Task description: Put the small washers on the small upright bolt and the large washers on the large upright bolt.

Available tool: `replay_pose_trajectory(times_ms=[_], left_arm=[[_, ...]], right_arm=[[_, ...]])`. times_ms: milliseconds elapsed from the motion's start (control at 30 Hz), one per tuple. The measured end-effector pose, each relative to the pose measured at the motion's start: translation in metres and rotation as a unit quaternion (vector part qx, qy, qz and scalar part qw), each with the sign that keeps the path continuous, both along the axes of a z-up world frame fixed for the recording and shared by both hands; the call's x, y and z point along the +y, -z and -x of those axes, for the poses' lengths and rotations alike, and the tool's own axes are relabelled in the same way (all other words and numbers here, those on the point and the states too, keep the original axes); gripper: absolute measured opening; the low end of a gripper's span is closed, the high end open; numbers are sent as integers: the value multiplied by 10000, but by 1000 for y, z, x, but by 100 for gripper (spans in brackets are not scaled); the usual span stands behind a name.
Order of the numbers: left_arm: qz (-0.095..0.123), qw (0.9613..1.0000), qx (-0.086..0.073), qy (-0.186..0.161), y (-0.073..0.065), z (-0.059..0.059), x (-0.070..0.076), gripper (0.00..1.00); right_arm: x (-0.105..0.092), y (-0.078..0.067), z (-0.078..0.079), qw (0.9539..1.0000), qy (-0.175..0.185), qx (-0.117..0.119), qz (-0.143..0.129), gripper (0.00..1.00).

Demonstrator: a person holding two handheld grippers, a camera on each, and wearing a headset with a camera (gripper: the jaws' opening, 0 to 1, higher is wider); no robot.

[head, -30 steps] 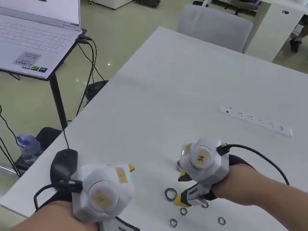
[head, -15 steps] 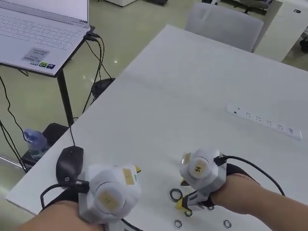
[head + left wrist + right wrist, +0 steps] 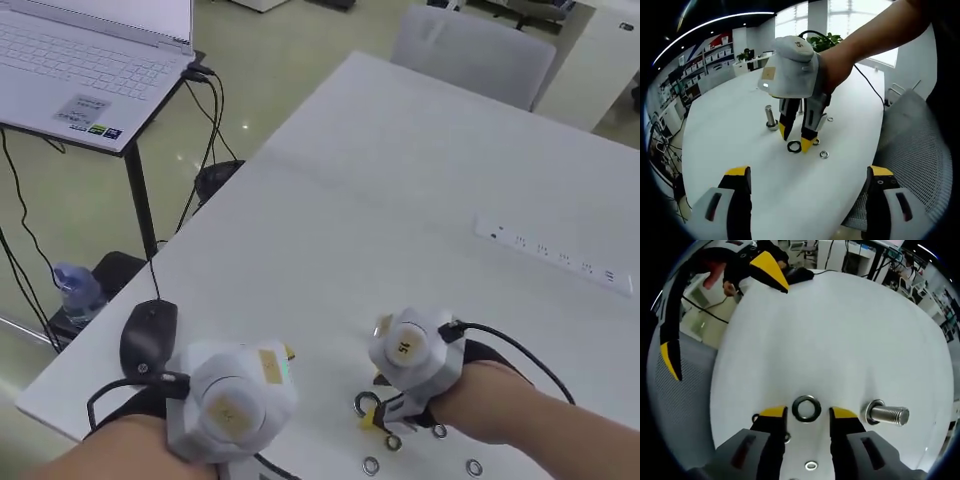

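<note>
While the open right gripper [image 3: 807,415] straddles a large washer [image 3: 796,408] lying flat on the desk [image 3: 840,330] beside the large bolt [image 3: 885,415], the thin, slippery ring likely needs pinching across its rim.

Head view looks down at the table [image 3: 400,180]; both gripper views closely share one washer [image 3: 806,408].

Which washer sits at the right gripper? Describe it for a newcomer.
On the white table, find the right gripper beside the upright bolt. The washer lies flat between its open jaws, clearly larger than the small washers scattered nearby.
</note>
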State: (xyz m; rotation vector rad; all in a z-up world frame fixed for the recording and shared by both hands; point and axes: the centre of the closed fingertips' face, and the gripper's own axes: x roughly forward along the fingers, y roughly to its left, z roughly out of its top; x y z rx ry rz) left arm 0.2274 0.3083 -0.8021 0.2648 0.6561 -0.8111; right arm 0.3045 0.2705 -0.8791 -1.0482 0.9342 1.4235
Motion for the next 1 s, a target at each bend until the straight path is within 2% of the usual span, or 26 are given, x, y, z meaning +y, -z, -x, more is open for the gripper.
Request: replay_pose_trajectory(times_ms=[267, 333, 500, 633, 733, 867, 1000], left_arm=[[0, 10000, 8, 8, 0, 3, 0, 94], [12, 10000, 22, -8, 0, 4, 0, 93], [-16, 10000, 43, 0, 2, 7, -1, 92], [-22, 10000, 35, 10, 1, 8, -1, 91], [4, 10000, -40, 15, -3, 6, -1, 92], [-15, 10000, -16, 2, -3, 5, 0, 92], [110, 9999, -15, -74, -5, 5, 1, 93]], right_arm=[[0, 1, 2, 9994, 26, -16, 355, 32], [0, 1, 2, 9990, -20, -58, 434, 25], [0, -2, 3, 9981, -75, -121, 605, 24], [-1, -3, 1, 9982, 14, -109, 595, 22], [-1, -2, 0, 9982, 70, -74, 588, 21], [-1, -2, -1, 9982, 155, -32, 586, 21], [-2, -4, -3, 9983, 192, -46, 555, 21]])
